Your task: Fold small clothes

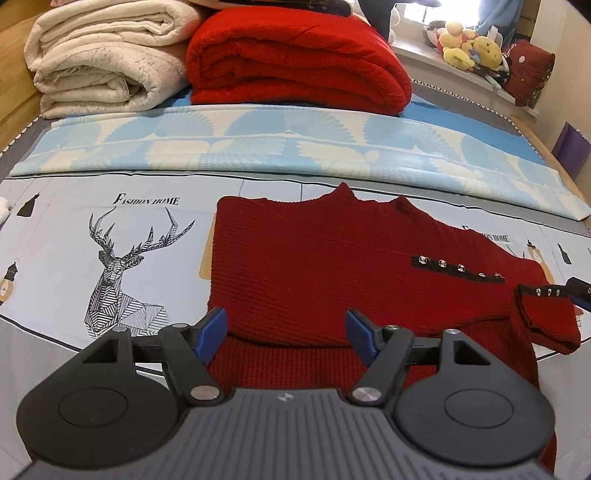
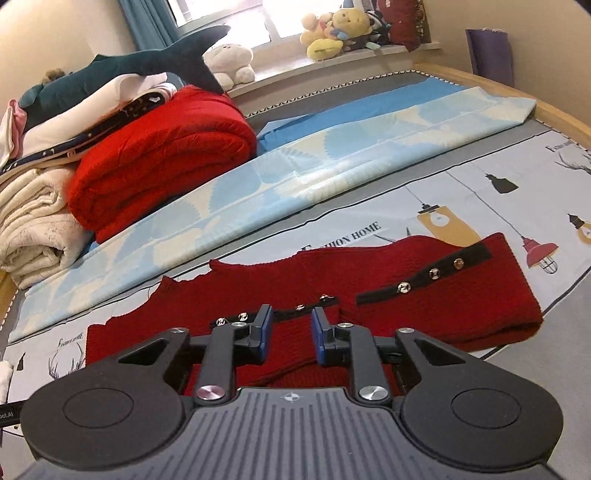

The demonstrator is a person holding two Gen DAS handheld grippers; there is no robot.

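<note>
Left gripper [image 1: 285,330]: its blue-padded jaws are standing spread wide, pinching nothing, and it is pointing down over the near part of the garment.
Right gripper [image 2: 291,332]: its jaws are standing a narrow gap apart, with red knit showing behind the gap; no cloth is being pressed between the pads.
Red knit sweater [image 1: 314,266]: it is lying flat on the bed directly ahead of and beneath both grippers, its neckline pointing away from them, one folded layer resting over another just past the left gripper's tips.
Black button strip [image 1: 458,268]: it is running across the sweater ahead and to the right of the left gripper; in the right wrist view it is lying just beyond the right gripper's tips.
Sleeve [image 2: 443,295]: it is lying folded ahead and to the right of the right gripper, carrying its own black studded band.
Printed bed sheet [image 1: 122,251]: it is spreading out to the left of the left gripper, showing a deer drawing.
Blue patterned cloth [image 1: 258,147]: it is lying in a long band beyond the sweater.
Red blanket [image 1: 295,59]: it is sitting folded far ahead of the left gripper, beside a cream blanket [image 1: 103,59].
Plush toys [image 2: 332,33]: they are sitting on the windowsill far beyond the right gripper.
</note>
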